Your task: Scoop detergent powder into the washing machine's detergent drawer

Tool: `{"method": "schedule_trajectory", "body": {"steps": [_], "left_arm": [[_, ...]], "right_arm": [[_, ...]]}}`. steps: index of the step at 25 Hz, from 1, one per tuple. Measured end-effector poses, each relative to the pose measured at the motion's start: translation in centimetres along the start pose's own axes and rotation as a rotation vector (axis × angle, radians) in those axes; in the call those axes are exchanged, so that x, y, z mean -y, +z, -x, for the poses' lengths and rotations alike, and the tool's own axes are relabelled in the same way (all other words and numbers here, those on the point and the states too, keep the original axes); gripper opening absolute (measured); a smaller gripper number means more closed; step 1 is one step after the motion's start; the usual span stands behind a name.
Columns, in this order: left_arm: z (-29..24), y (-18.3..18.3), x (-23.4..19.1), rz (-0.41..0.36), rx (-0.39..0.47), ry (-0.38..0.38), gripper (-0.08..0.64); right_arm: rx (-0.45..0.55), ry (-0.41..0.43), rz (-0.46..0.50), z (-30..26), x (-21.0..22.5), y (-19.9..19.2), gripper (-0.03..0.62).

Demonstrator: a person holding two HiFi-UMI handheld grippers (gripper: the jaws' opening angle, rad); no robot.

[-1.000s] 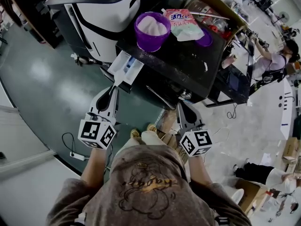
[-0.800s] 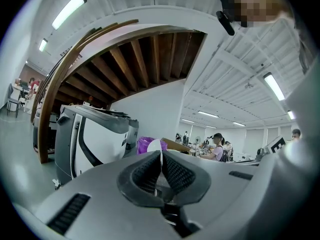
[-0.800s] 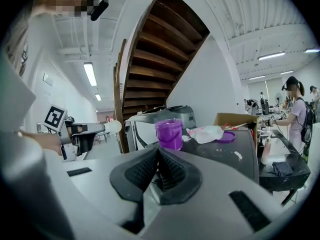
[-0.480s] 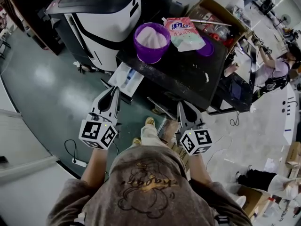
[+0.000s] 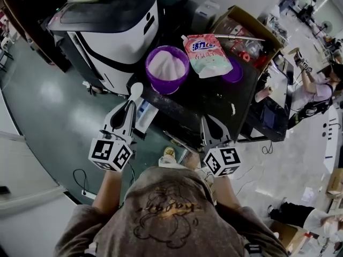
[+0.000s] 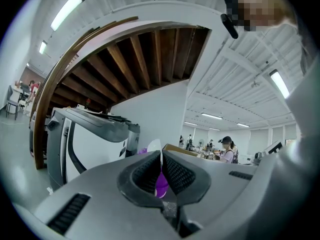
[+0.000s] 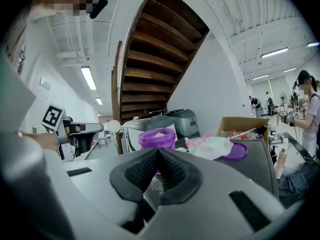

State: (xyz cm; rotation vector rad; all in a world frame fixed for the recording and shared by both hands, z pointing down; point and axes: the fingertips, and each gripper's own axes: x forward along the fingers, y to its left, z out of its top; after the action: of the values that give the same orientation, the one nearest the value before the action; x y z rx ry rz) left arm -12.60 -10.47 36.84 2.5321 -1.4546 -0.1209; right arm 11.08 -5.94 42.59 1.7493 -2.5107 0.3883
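Open cardboard box point(image 5: 249, 20) w/ red bits inside sits at the 1 o'clock end of the black surface point(image 5: 214, 100); a person point(image 5: 313, 95) is at a desk at 3 o'clock. Green floor point(image 5: 48, 100) fills 9 o'clock, w/ a white power strip point(image 5: 89, 195) at 8 o'clock. Left gripper view: wooden stair underside point(image 6: 145, 59) overhead, strip light point(image 6: 279, 83) approx 2 o'clock.

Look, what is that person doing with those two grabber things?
The person seems ready to scoop washing powder. The left gripper is shut on a white spoon, held up near the purple tub of powder on the black table. The right gripper is shut with nothing in it.
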Motion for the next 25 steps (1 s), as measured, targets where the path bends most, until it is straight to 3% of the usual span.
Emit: {"method": "schedule_trajectory", "body": {"steps": [13, 25], "left_arm": [[-6.7, 1.4, -2.5, -0.012, 0.010, 0.056, 0.025], [-10.4, 3.4, -3.6, -0.070, -0.026, -0.058, 0.025]], "right_arm": [[0.004, 0.065, -0.002, -7.8, 3.7, 2.3, 0.003], [0.042, 0.011, -0.036, -10.1, 3.0, 3.5, 0.003]]}}
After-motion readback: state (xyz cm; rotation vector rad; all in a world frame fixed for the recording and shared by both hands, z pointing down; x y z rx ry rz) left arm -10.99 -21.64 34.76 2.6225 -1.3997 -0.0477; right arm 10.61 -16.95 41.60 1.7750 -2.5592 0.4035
